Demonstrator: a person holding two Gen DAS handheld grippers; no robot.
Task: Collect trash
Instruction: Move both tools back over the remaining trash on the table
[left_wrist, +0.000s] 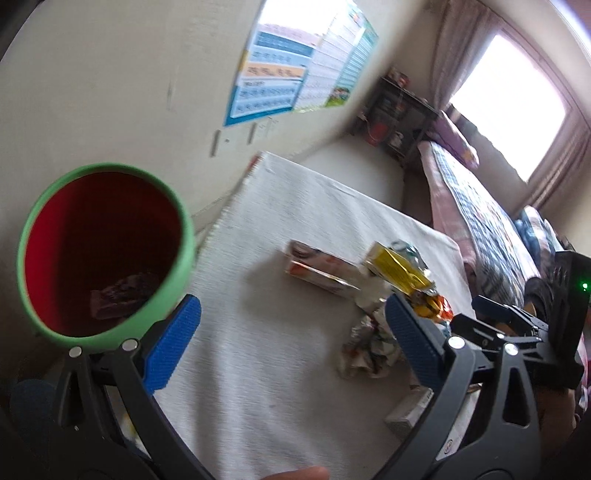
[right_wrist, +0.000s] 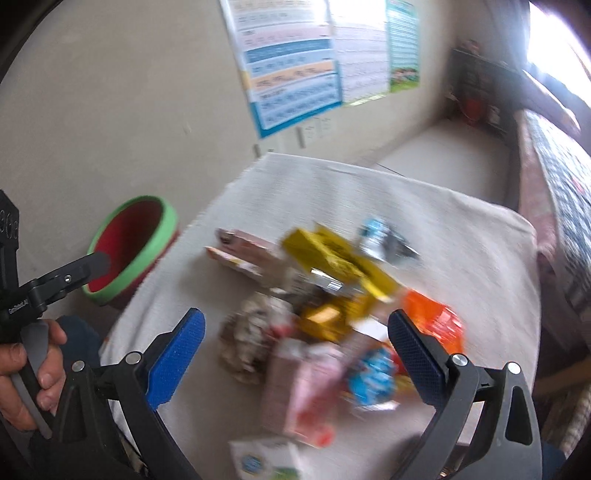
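A bin (left_wrist: 107, 251) with a green rim and red inside stands beside the table's left edge, and a dark wrapper (left_wrist: 122, 295) lies at its bottom. My left gripper (left_wrist: 291, 343) is open and holds nothing; its left finger sits against the bin's rim. Trash is piled on the white cloth: a yellow box (right_wrist: 332, 258), an orange wrapper (right_wrist: 432, 321), a pink carton (right_wrist: 303, 384), a blue wrapper (right_wrist: 373, 376) and crumpled paper (right_wrist: 251, 332). Hovering over the near side of that pile, my right gripper (right_wrist: 295, 354) is open and holds nothing.
The table (right_wrist: 461, 236) carries a white cloth. A pink-and-white box (left_wrist: 317, 271) lies at the pile's far side and a white-green carton (right_wrist: 266, 461) at the near edge. A hand (right_wrist: 33, 369) grips the left tool. A bed (left_wrist: 480, 206) runs along the right, posters (left_wrist: 295, 62) hang on the wall.
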